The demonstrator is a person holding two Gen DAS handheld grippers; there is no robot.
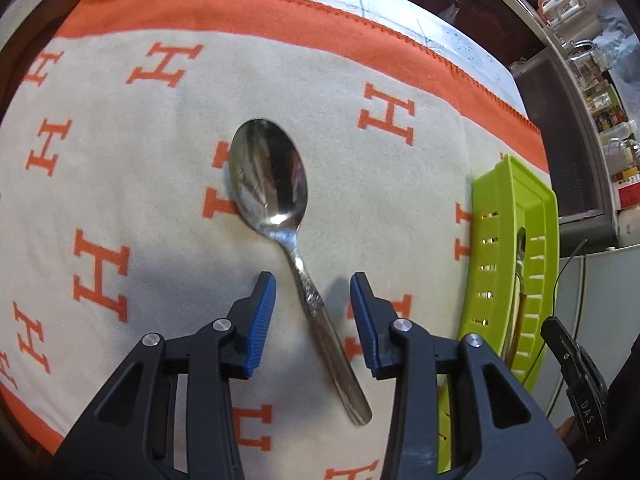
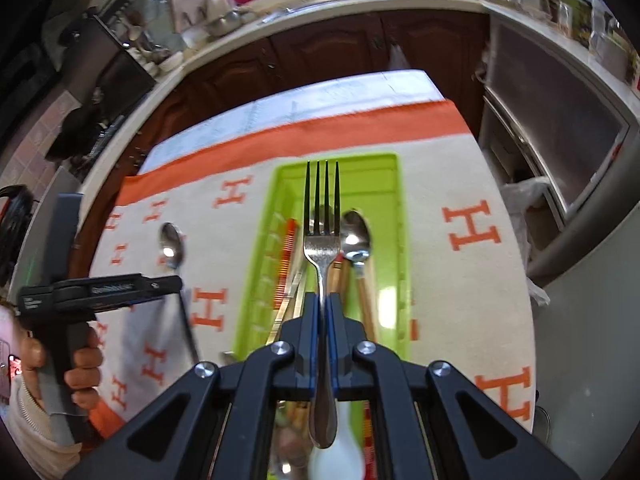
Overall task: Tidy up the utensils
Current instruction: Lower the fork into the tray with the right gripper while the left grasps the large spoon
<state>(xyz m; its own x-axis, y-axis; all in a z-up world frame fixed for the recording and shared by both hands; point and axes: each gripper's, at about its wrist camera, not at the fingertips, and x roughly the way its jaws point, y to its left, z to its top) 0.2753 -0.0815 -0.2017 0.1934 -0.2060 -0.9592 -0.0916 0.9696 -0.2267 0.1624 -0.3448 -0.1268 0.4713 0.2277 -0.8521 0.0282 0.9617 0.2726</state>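
Left wrist view shows my left gripper (image 1: 313, 292) spread astride the spoon (image 1: 280, 216) handle, so I'd drop straight and pinch centered, while my right gripper (image 2: 323, 300) pinches the fork (image 2: 322, 236) over the green tray (image 2: 394, 208).

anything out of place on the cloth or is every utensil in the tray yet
One spoon lies loose on the patterned cloth, outside the green tray, with the left gripper open astride its handle. The fork isn't in yet either: the right gripper holds it above the tray.
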